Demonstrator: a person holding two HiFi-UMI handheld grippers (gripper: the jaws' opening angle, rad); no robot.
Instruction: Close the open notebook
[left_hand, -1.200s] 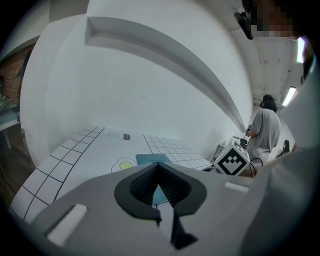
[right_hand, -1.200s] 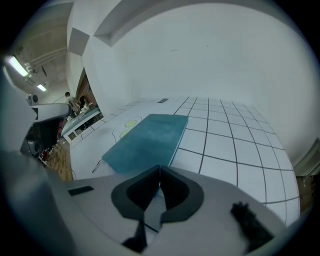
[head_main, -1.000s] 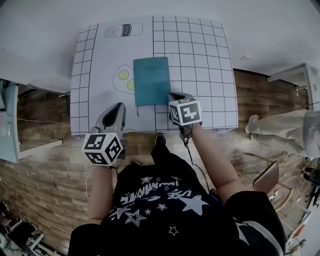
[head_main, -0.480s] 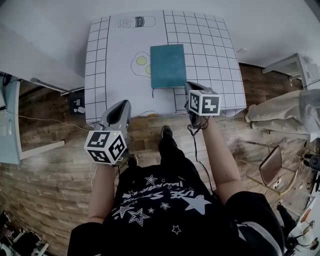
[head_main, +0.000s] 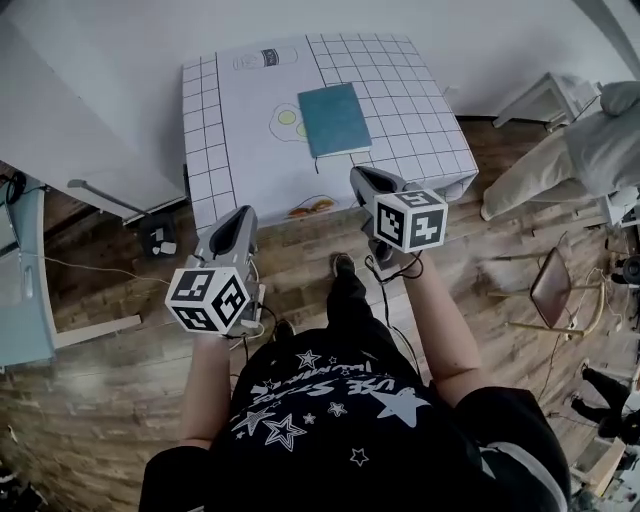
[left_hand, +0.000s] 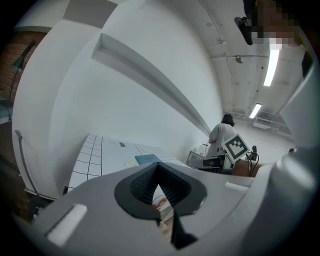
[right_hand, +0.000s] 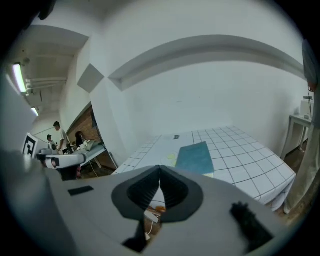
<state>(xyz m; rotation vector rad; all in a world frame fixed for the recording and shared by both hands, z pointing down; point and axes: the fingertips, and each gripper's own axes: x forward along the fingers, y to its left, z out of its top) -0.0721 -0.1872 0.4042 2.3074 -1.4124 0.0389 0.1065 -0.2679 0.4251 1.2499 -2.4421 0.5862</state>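
Observation:
The teal notebook (head_main: 334, 119) lies closed and flat on the white gridded table (head_main: 410, 95); it also shows in the right gripper view (right_hand: 194, 157) and, small, in the left gripper view (left_hand: 147, 159). My left gripper (head_main: 240, 218) hangs over the wooden floor, off the table's near left edge, jaws shut and empty. My right gripper (head_main: 360, 178) is at the table's near edge, below the notebook and apart from it, jaws shut with nothing between them. Both grippers (left_hand: 159, 175) (right_hand: 160, 176) point toward the table.
A white ledge (head_main: 90, 150) flanks the table's left side. A chair (head_main: 560, 290) stands on the floor at right, and a person in light clothes (head_main: 580, 140) is at upper right. The table bears printed drawings of eggs (head_main: 288, 122) and a can (head_main: 266, 58).
Both grippers have drawn back from the table toward me and risen. The table and closed notebook now sit farther away in the head view. The notebook has not moved.

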